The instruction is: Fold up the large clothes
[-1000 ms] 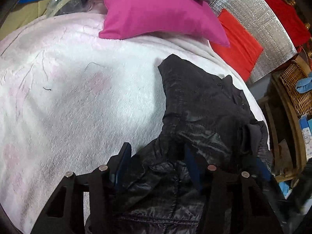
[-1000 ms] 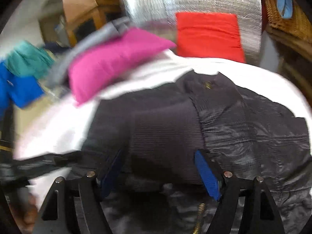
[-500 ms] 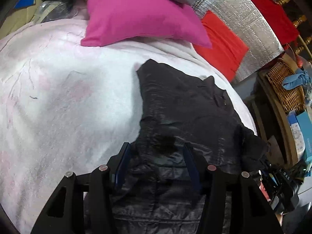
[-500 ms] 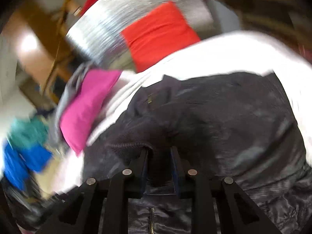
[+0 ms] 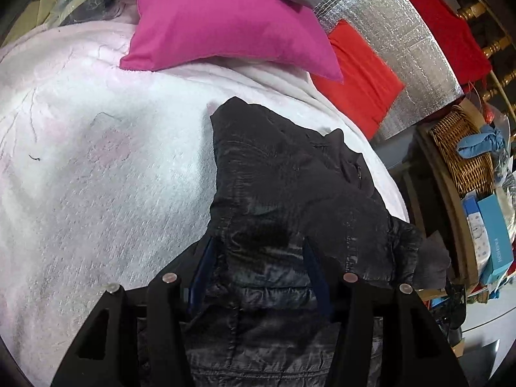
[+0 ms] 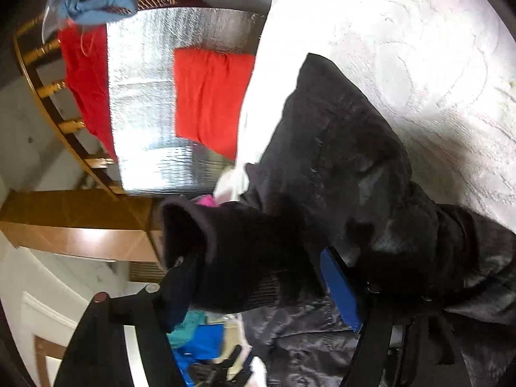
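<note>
A black puffer jacket (image 5: 290,193) lies on a white and pink blanket (image 5: 113,161) spread over a bed. My left gripper (image 5: 258,267) sits at the jacket's near end, and a thick bunch of its quilted fabric fills the gap between the blue pads, which press on it. In the right wrist view the picture is rolled sideways. The jacket (image 6: 338,145) runs up the blanket (image 6: 419,48). Its ribbed knit cuff (image 6: 242,258) sits between the jaws of my right gripper (image 6: 254,267), which are opening; the pads stand off the cuff.
A pink pillow (image 5: 225,22) lies at the head of the bed under a grey cloth. Red cloth (image 5: 361,87) and silver foil sheeting (image 5: 403,48) stand beyond the bed's edge. A wicker basket (image 5: 461,154) and blue boxes (image 5: 493,238) crowd the right side.
My right gripper closed on the cuff, swung it sideways while rolling over, and now stands apart again. The sleeve bunch on the jacket has been drawn out to the right. My left gripper barely moved.
</note>
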